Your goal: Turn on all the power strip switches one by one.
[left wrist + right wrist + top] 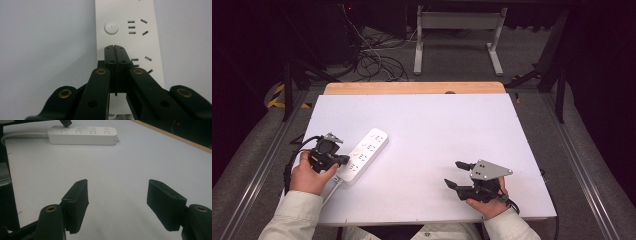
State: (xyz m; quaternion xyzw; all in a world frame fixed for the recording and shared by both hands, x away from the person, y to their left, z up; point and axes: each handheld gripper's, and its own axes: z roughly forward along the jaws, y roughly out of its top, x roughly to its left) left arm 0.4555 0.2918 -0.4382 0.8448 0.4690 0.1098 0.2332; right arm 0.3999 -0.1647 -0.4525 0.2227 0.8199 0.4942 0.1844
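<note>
A white power strip [364,154] lies at an angle on the left half of the white table, its cable running off toward the person. My left gripper [346,160] hovers over the strip's near end, jaws shut together with nothing between them. In the left gripper view the closed tips [115,47] sit just below a round button [111,27] on the power strip [150,42]. My right gripper [453,174] rests low at the front right, jaws wide open and empty. The right gripper view shows its open jaws [117,192] over bare table, with the power strip [82,135] far off.
The white table top [437,125] has a wooden strip [412,88] along its far edge. Beyond it stand a desk frame [457,35] and tangled cables [372,60] on the floor. Metal rails run along both sides of the table.
</note>
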